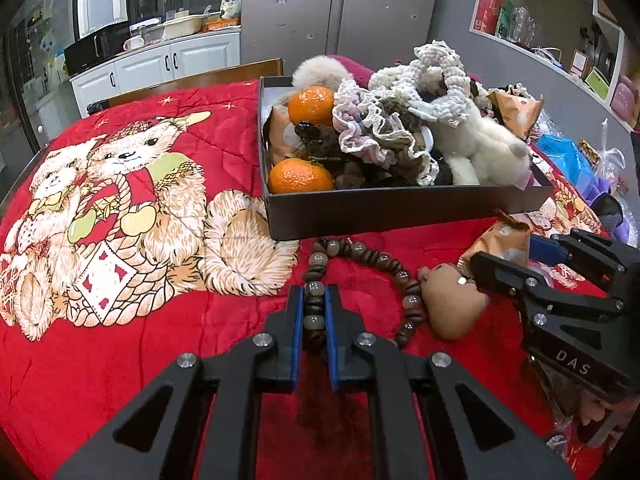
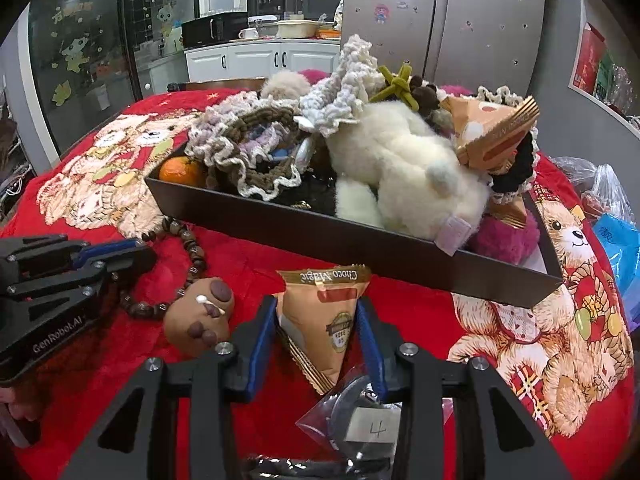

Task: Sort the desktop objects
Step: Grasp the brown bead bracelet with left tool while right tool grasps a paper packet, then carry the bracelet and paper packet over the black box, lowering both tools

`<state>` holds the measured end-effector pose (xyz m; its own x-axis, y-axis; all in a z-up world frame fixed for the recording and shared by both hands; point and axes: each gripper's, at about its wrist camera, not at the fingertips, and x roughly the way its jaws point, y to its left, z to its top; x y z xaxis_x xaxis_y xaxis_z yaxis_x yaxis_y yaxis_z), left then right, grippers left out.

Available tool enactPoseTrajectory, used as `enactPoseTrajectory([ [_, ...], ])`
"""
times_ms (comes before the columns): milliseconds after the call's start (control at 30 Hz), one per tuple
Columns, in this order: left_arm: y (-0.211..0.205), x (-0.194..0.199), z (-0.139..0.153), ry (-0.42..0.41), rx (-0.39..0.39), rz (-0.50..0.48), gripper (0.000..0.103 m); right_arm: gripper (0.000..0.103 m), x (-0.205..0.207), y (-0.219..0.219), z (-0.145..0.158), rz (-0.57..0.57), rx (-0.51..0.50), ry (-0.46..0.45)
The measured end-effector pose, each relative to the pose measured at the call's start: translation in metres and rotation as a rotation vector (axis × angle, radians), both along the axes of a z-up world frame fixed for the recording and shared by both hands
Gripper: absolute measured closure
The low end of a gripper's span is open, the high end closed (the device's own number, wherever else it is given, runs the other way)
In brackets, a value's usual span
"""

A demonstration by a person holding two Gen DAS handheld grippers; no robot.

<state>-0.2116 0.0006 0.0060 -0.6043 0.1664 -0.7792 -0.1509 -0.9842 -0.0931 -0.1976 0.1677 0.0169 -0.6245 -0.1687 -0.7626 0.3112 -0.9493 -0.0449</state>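
Left gripper point(image 1: 314, 304) clamped on brown wooden bead string point(image 1: 362, 254), right gripper point(image 2: 320, 312) clamped on tan triangular foil snack packet point(image 2: 326, 312), full black cardboard tray point(image 2: 360, 240) ahead of both

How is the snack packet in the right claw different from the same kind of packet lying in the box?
The snack packet in the right claw sits low over the red blanket, outside the black box; the packet in the box rests atop the piled toys. The gripped one stands tip-down; the other lies on its side. Both are tan, gold-edged triangles.
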Motion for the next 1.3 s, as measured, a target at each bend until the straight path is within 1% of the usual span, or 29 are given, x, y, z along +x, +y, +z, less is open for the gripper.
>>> enactPoseTrajectory([
  [133, 0.003, 0.007, 0.011, 0.030, -0.017, -0.003, 0.092, 0.063, 0.006, -0.001, 0.010, 0.006, 0.002, 0.025],
  [300, 0.011, 0.019, 0.038, 0.082, 0.001, -0.019, 0.092, 0.063, 0.013, 0.001, 0.025, -0.002, -0.017, 0.044],
  [400, 0.012, 0.024, 0.056, 0.107, 0.019, -0.011, 0.092, 0.063, 0.019, 0.000, 0.037, -0.006, -0.030, 0.059],
  [500, 0.013, 0.028, 0.071, 0.115, 0.037, 0.001, 0.092, 0.063, 0.026, 0.002, 0.051, -0.010, -0.050, 0.079],
  [567, 0.017, 0.033, 0.083, 0.136, 0.017, 0.007, 0.092, 0.063, 0.033, 0.004, 0.062, -0.018, -0.049, 0.105],
  [667, 0.019, 0.035, 0.094, 0.148, 0.020, -0.001, 0.092, 0.063, 0.039, 0.007, 0.077, -0.031, -0.062, 0.127],
  [900, 0.025, 0.034, 0.105, 0.149, 0.014, -0.013, 0.092, 0.063, 0.044, 0.002, 0.090, -0.027, -0.067, 0.139],
  [1133, 0.030, 0.011, 0.114, 0.154, -0.002, -0.032, 0.092, 0.063, 0.036, 0.002, 0.092, -0.027, -0.084, 0.134],
  [1300, 0.031, -0.009, 0.121, 0.159, -0.001, -0.025, 0.092, 0.063, 0.020, 0.004, 0.095, -0.032, -0.095, 0.125],
])
